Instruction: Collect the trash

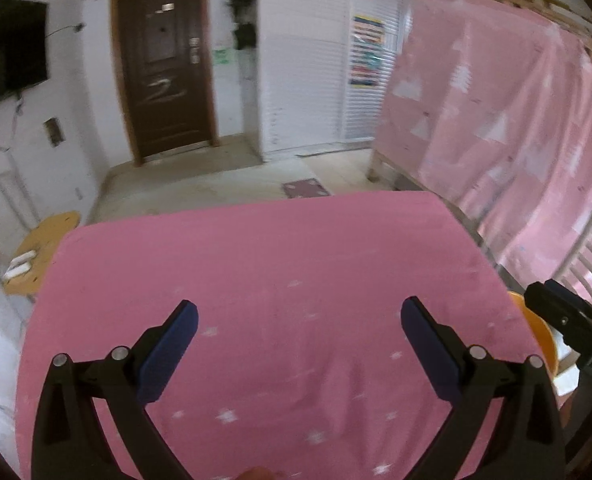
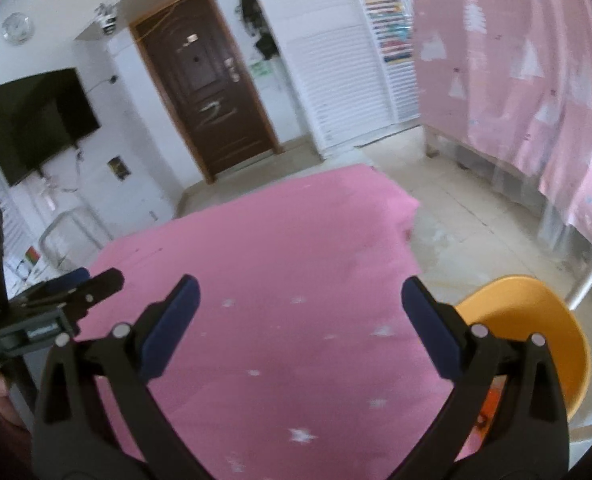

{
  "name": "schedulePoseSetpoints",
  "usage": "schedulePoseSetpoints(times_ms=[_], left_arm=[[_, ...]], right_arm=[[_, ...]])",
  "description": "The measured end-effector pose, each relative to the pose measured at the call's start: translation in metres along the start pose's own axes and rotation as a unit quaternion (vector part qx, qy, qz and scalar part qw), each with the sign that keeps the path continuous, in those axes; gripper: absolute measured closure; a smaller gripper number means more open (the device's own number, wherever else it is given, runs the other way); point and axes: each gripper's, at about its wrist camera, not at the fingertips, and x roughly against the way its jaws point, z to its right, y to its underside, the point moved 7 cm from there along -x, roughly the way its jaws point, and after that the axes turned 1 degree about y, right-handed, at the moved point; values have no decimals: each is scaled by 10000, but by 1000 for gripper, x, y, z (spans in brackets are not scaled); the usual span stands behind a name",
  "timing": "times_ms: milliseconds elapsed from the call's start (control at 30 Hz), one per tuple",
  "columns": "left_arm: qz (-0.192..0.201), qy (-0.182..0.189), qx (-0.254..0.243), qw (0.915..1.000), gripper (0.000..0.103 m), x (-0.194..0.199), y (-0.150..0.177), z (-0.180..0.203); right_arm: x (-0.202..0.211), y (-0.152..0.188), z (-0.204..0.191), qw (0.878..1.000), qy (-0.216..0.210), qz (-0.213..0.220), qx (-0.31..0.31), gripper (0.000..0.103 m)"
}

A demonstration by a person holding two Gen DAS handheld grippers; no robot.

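Observation:
A table under a pink cloth (image 1: 280, 272) with small white marks fills the lower half of both wrist views, and no piece of trash shows on it. My left gripper (image 1: 299, 322) hangs over the cloth, open, nothing between its blue pads (image 1: 176, 344). My right gripper (image 2: 300, 300) is also open and empty above the same pink cloth (image 2: 280, 248). The right gripper's tip (image 1: 556, 312) pokes in at the right edge of the left wrist view. The left gripper's tip (image 2: 92, 284) shows at the left edge of the right wrist view.
An orange chair (image 2: 536, 320) stands at the table's right, with something orange-red (image 2: 492, 404) below its seat. A wooden stool (image 1: 40, 248) stands left of the table. A brown door (image 1: 164, 64), a wall television (image 2: 36, 120) and a pink-draped frame (image 1: 496, 112) ring a pale floor (image 2: 468, 220).

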Motion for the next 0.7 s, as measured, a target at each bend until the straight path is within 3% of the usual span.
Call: schedulePoseSetpoints(times_ms=[333, 700], left_arm=[[521, -827, 486, 9940, 9, 34, 23, -87], [896, -898, 654, 9898, 9, 41, 41, -114]], right_arm=[[-13, 19, -75, 9969, -533, -61, 568, 6], [-12, 32, -113, 9909, -634, 189, 1172, 6]])
